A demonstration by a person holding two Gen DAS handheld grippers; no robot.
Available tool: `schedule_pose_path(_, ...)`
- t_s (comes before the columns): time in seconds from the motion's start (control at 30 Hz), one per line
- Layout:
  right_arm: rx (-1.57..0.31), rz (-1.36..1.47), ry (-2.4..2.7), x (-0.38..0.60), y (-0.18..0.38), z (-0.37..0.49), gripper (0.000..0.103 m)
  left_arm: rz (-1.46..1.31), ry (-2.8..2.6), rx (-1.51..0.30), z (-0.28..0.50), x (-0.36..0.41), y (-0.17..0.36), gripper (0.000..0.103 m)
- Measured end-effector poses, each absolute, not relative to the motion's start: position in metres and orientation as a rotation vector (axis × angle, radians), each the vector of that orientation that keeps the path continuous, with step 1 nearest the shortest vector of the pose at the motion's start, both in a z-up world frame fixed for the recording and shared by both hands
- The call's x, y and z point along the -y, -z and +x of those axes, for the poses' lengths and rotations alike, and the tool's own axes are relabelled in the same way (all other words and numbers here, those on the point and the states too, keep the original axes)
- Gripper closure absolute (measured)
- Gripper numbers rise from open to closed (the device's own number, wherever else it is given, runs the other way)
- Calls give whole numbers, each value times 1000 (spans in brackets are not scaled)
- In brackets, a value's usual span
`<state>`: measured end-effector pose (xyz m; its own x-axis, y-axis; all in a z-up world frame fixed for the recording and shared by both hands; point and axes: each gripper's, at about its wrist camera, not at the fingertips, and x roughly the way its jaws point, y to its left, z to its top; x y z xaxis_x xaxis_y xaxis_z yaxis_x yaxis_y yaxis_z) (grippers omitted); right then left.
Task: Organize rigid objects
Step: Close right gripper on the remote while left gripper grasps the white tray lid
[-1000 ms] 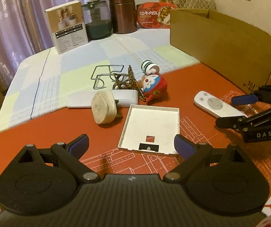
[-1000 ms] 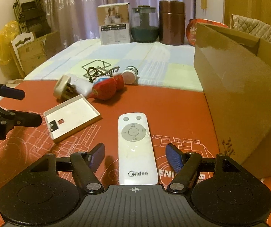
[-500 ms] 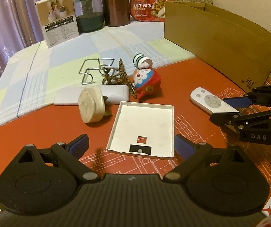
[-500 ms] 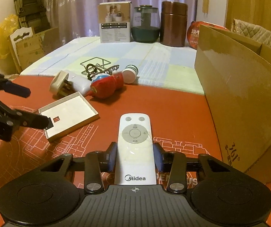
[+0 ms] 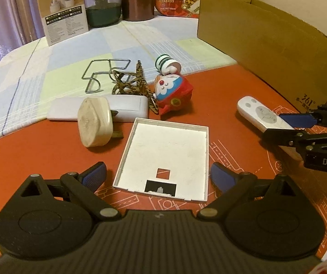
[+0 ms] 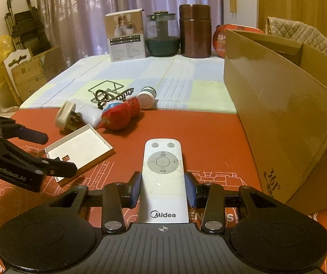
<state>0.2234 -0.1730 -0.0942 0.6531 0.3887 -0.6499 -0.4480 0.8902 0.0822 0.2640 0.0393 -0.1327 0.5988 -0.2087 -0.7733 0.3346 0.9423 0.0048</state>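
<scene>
A white Midea remote [image 6: 163, 171] lies on the red mat, and my right gripper [image 6: 163, 189] is shut on it, blue pads pressing both long sides. In the left wrist view the same remote [image 5: 257, 111] sticks out of the right gripper [image 5: 275, 126] at far right. My left gripper [image 5: 157, 173] is open, its blue fingertips either side of the near end of a white square tray-like cover [image 5: 168, 146], not touching it. Beyond lie a cream plug adapter [image 5: 95, 125], a flat white case [image 5: 122, 107], a red cat toy [image 5: 172, 91] and a small striped bottle [image 5: 167, 62].
A large open cardboard box [image 6: 277, 114] stands on the right, close to the remote. A wire rack [image 5: 104, 73] and a tangled brown cord [image 5: 136, 84] lie on the checked cloth. A printed carton [image 6: 127, 38], a glass jar and a brown canister stand at the far edge.
My right gripper has closed from open onto the remote. The left gripper has come forward and lower, so the white cover now sits between its fingertips.
</scene>
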Motion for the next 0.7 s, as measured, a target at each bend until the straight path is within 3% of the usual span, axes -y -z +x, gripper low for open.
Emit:
schedule_pose_path(0.37, -724, -72, -477, 175, 94, 224, 66, 145, 318, -852, 278, -35, 141, 8)
schedule_pose_path(0.43, -724, -72, -476, 175, 94, 224, 66, 143, 319, -852, 279, -34, 141, 9)
schedule_pose_path(0.5, -724, -72, -477, 176, 94, 224, 66, 142, 321, -846, 279, -33, 139, 18)
schedule_pose_path(0.7, -723, -75, -478, 175, 93, 222, 66, 107, 327, -873, 271, -28, 134, 19)
